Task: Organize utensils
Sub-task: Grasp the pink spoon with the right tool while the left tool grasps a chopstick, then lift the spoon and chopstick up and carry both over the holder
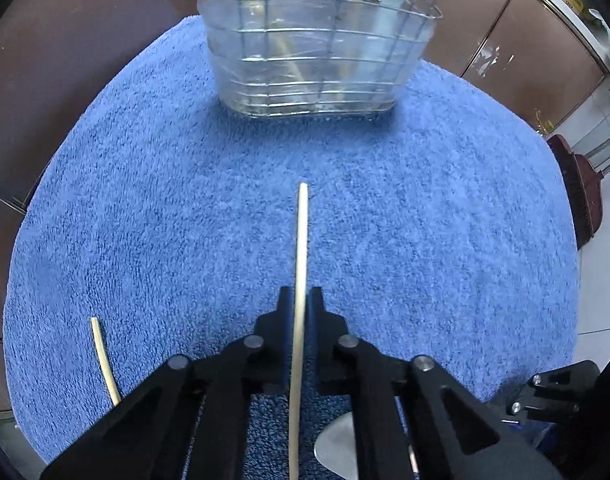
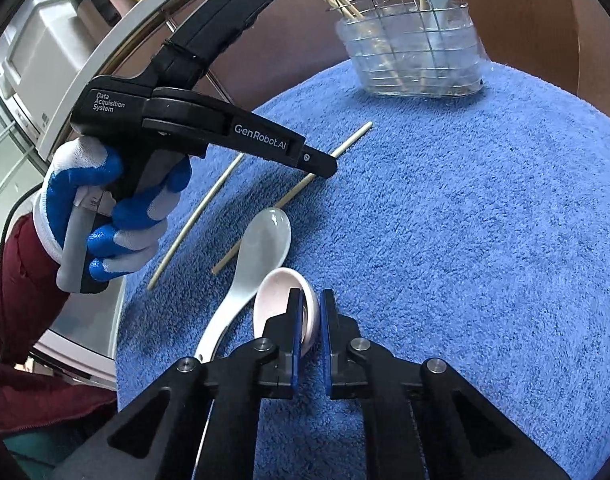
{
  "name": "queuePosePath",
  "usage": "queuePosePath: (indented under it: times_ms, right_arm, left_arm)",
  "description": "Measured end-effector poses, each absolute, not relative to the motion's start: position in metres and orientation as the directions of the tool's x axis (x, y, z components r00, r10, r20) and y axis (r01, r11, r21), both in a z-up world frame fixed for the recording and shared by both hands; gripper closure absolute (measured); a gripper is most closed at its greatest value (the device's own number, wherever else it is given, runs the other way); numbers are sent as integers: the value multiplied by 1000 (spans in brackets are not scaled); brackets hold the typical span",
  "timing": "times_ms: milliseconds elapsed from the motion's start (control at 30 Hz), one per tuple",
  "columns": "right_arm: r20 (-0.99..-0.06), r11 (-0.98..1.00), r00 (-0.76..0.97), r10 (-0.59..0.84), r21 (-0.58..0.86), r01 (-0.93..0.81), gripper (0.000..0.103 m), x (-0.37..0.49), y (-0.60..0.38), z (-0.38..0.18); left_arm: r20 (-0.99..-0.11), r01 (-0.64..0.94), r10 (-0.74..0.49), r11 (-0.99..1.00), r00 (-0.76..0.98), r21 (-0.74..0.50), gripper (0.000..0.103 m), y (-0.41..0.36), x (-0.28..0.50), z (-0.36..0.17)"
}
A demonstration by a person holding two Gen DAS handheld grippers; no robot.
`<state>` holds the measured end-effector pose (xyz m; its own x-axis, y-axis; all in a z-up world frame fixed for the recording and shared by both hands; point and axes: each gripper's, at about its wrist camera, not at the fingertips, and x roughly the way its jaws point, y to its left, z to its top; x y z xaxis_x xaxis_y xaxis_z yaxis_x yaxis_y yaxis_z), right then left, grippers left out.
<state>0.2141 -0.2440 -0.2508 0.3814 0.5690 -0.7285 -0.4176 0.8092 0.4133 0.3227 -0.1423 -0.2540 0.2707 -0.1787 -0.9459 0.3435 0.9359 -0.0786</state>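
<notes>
My left gripper (image 1: 301, 300) is shut on a pale chopstick (image 1: 301, 248), which runs forward between the fingers over the blue towel (image 1: 425, 220). From the right wrist view, that gripper (image 2: 325, 168) grips the chopstick (image 2: 353, 138) near its middle. A second chopstick (image 1: 103, 356) lies to the left; it also shows in the right wrist view (image 2: 197, 216). My right gripper (image 2: 309, 300) is shut on the rim of a pink spoon (image 2: 273, 292). A white spoon (image 2: 261, 244) lies beside it. The wire utensil basket (image 1: 317, 52) at the far edge holds chopsticks and a light blue spoon.
The towel (image 2: 465, 240) covers a round table. Brown cabinet panels (image 1: 525, 40) stand behind the basket. A white appliance (image 2: 37, 64) sits at the far left. A gloved hand (image 2: 105, 216) holds the left gripper's handle.
</notes>
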Motion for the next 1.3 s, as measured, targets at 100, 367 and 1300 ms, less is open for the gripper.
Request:
queuePosePath:
  times_ms: [100,367,1300]
  right_arm:
    - [-733,824,405,546,386,-414,96,206,-246,-246]
    - [-700,862,512,497,330,-385,96,174,-261,-216]
    - [-595,920,709,379,158,-359,96,64,-187,-130]
  left_arm:
    - [-928,348,-219,931,300,-107,98,-139,311,-245]
    - [-857,352,-247,932,452,-83,98,-115,283,-201]
    - [-629,378,-382,914,677,-148,98,-15,144,-86]
